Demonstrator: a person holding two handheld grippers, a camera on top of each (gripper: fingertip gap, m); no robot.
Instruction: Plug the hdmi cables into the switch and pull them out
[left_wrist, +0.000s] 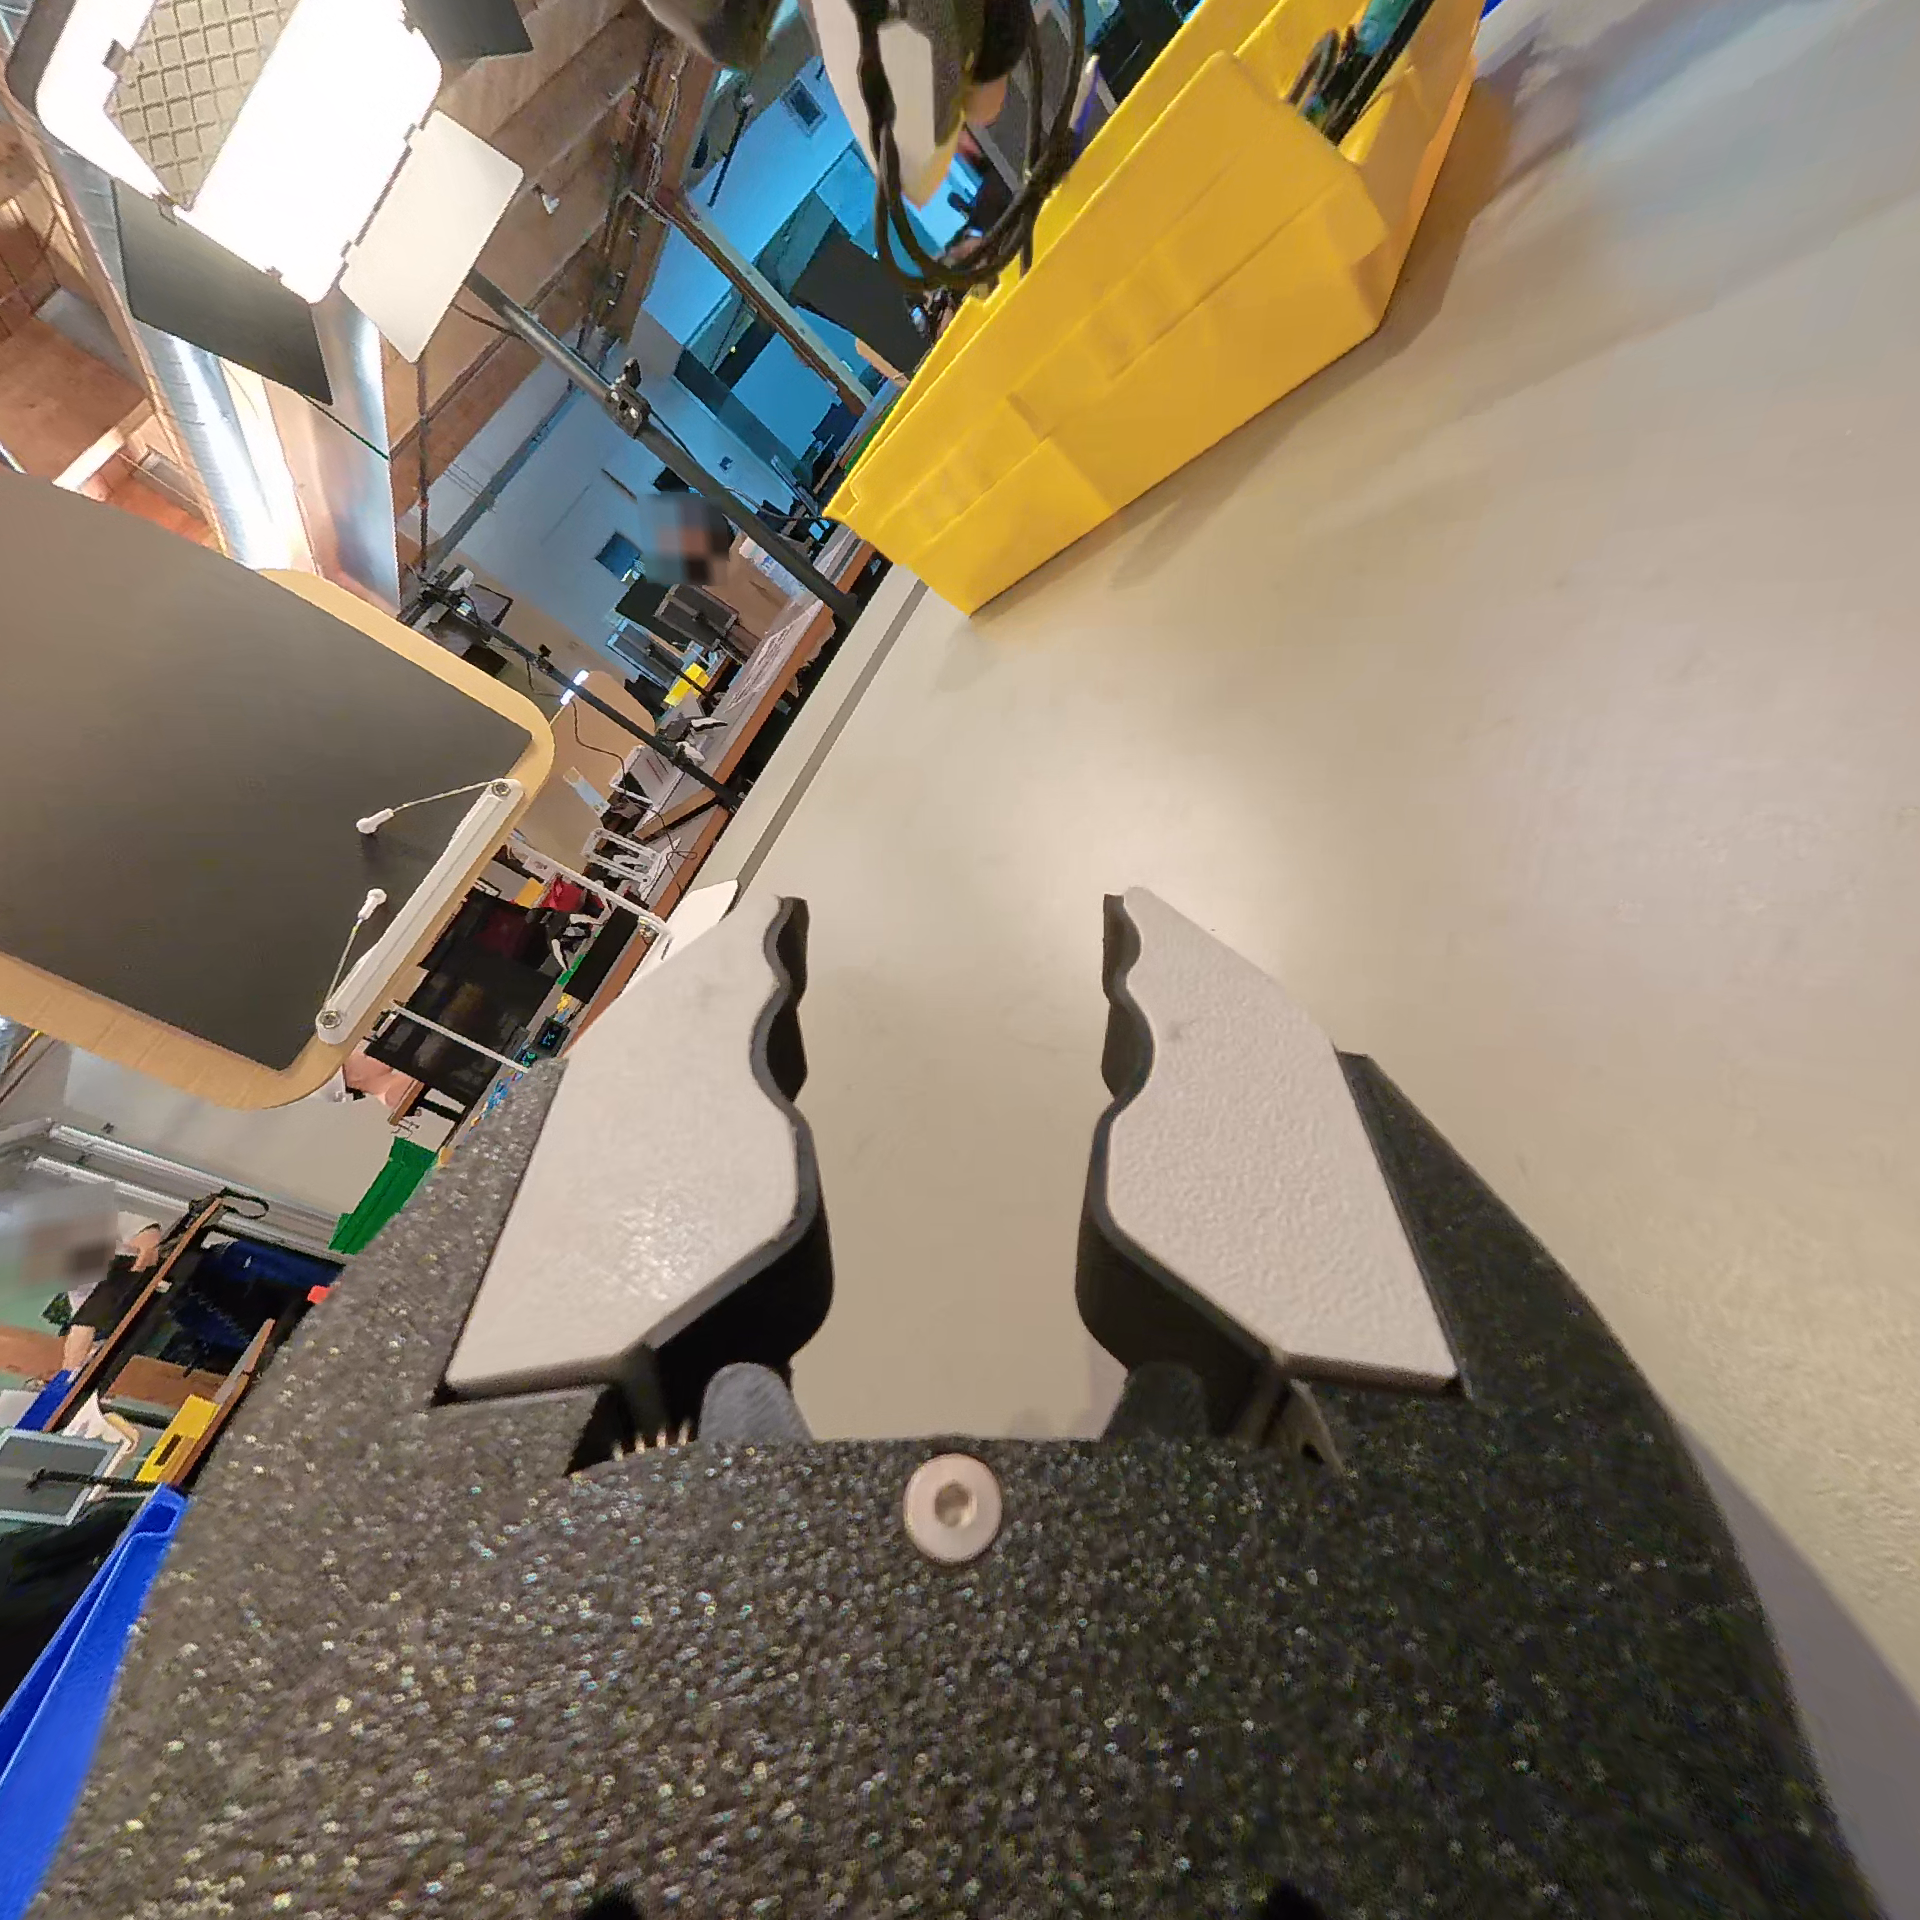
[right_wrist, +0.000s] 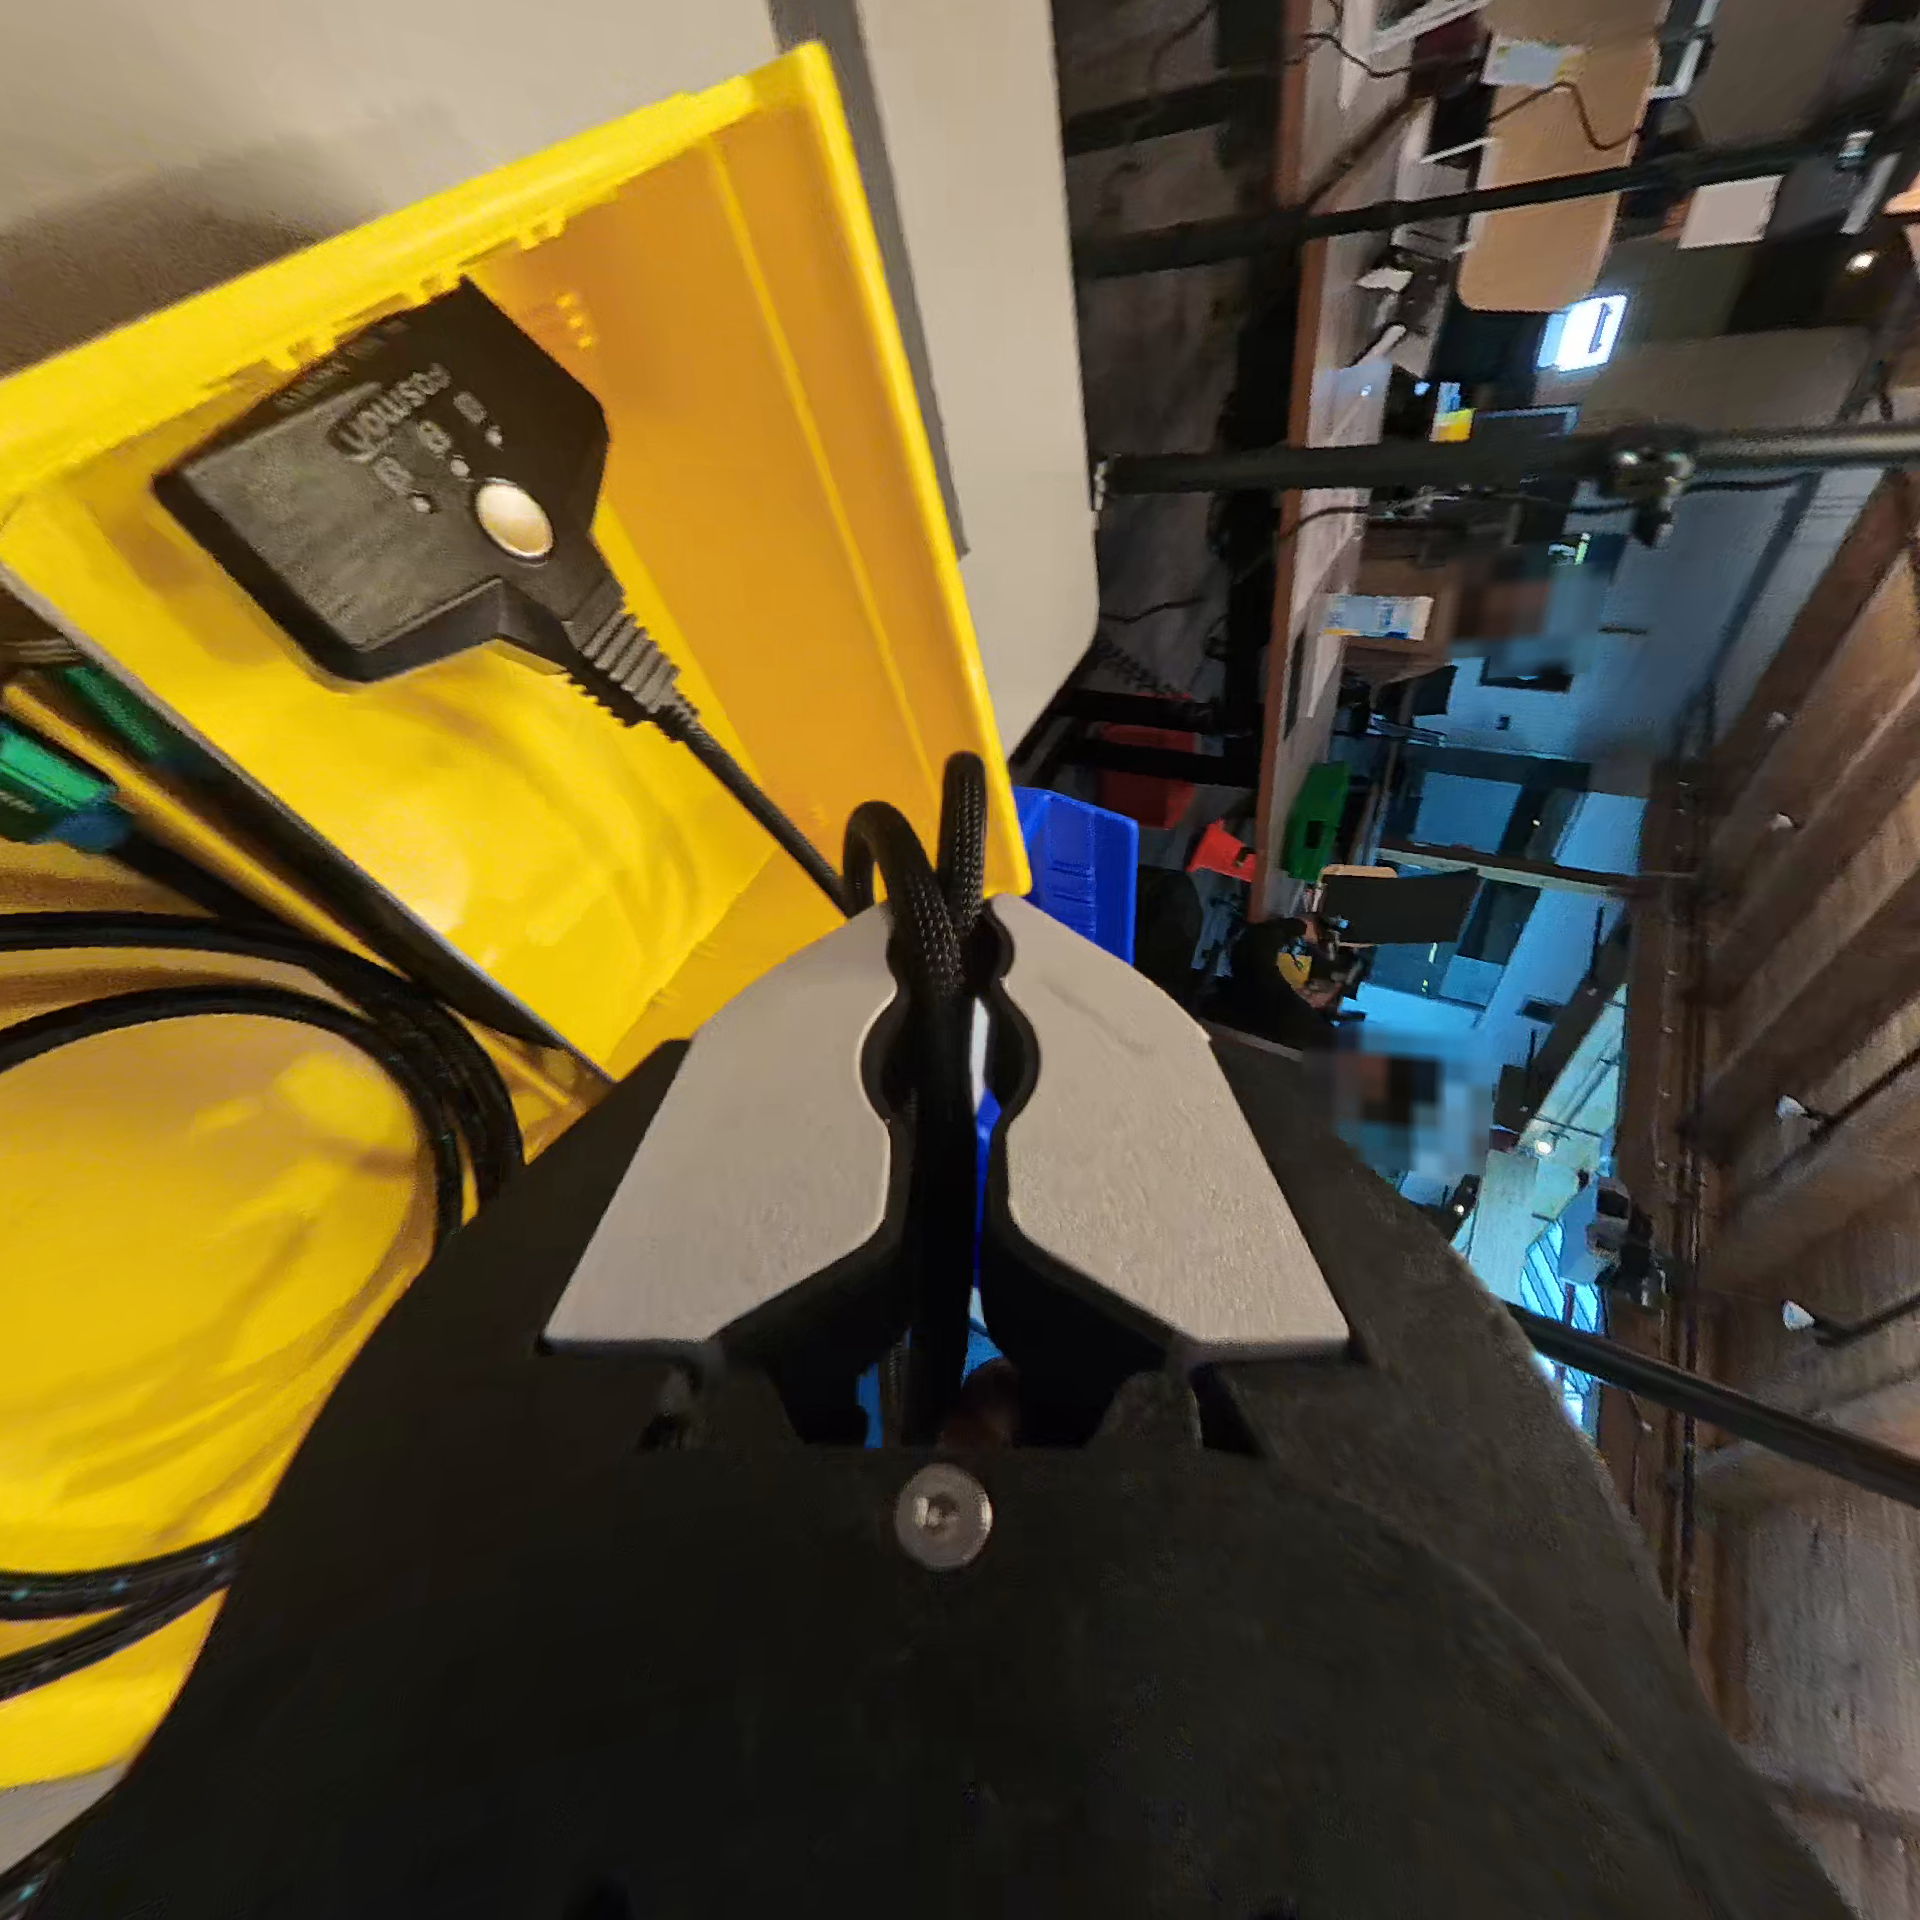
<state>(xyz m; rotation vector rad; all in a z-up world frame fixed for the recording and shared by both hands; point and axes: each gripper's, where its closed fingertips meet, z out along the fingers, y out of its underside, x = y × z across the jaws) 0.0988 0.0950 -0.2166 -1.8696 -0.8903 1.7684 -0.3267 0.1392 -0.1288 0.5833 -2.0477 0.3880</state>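
A: What is the right gripper (right_wrist: 951, 935) doing?

B: Its jaws are clamped on a loop of braided black hdmi cable (right_wrist: 961, 831), which sticks out past the tips. It sits at the edge of a yellow bin (right_wrist: 790, 436).

A: And the switch?

B: The black switch (right_wrist: 400, 488) lies inside that yellow bin, a round silver button on its face and its own thin lead running toward the gripper. More black cable (right_wrist: 416, 1039) coils in the neighbouring yellow compartment.

A: The left gripper?

B: The left gripper (left_wrist: 951, 935) has its jaws spread wide with nothing between them, above the bare pale bench (left_wrist: 1455, 831). The yellow bin stands farther off on that bench, and cables dangle above it.
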